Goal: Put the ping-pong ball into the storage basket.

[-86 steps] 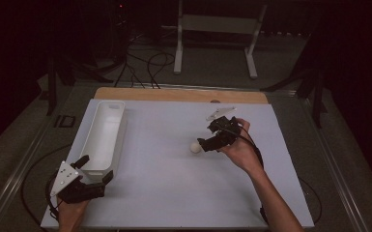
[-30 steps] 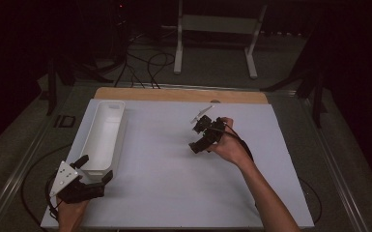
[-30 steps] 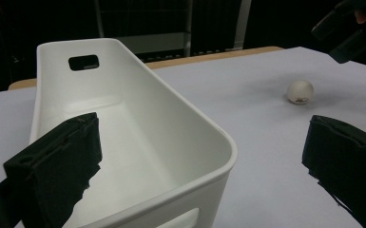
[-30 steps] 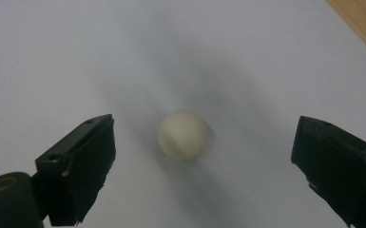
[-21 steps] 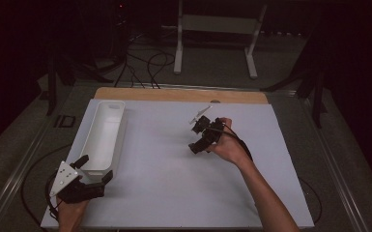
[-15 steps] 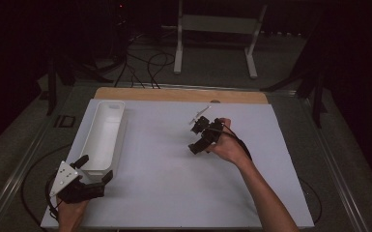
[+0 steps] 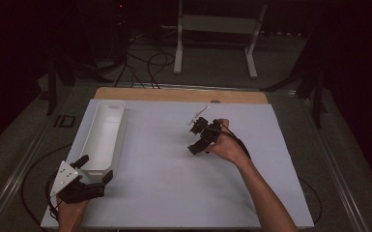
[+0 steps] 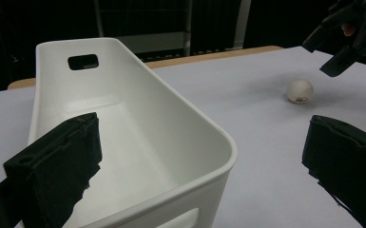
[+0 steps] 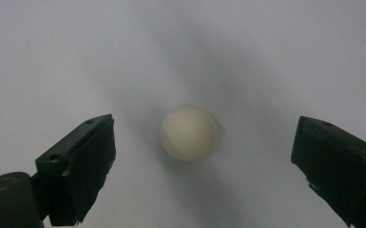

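A small cream ball [image 9: 188,132] lies on the white table top [image 7: 164,179], right of the middle. My right gripper [image 9: 209,153] hangs just above it and points down, open, with the ball centred in the gap and touching neither jaw. In the high view the right gripper [image 7: 196,145] covers the ball. My left gripper [image 7: 95,168] rests open at the front left corner, at the near end of a long white bin [image 7: 104,133]. In the left gripper view, the left gripper [image 8: 204,159] has the bin's near rim [image 8: 190,137] between its jaws, and the ball [image 8: 300,90] lies farther off.
The bin is empty and has a handle slot [image 8: 82,61] in its far wall. A wooden strip [image 7: 178,94] runs along the table's far edge. Beyond it, cables and a white stand [image 7: 217,29] sit on the dark floor.
The right gripper has moved left, from beside the ball to above it, so the ball is now hidden in the high view. The left gripper has stayed still.
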The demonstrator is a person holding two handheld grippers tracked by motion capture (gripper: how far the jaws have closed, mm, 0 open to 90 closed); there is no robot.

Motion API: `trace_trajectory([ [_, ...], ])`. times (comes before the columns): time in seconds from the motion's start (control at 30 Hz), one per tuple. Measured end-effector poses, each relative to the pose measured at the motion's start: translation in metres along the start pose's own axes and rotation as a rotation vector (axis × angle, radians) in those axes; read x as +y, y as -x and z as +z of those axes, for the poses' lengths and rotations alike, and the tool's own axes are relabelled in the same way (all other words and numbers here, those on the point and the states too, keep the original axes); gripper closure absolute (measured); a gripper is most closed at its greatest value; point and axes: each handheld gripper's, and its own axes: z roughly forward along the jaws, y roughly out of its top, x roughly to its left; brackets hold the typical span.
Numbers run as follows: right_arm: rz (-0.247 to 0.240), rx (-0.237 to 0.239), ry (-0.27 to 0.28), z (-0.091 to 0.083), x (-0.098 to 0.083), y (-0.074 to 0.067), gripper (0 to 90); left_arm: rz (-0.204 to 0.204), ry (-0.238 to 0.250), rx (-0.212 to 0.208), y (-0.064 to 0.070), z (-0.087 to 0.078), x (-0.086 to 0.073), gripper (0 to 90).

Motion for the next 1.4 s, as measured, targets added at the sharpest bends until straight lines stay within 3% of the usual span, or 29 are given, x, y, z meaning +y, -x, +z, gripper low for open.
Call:
trace_trajectory([
  [0.63, 0.001, 0.014, -0.023, 0.013, 0.001, 0.003, 7.2, -0.002, 0.004, 0.0, 0.0, 0.0, 0.0, 0.0],
  [1.4, 0.015, 0.049, -0.101, 0.033, 0.002, 0.004, 8.3, -0.003, 0.006, 0.001, -0.001, -0.001, 0.0, 0.0],
])
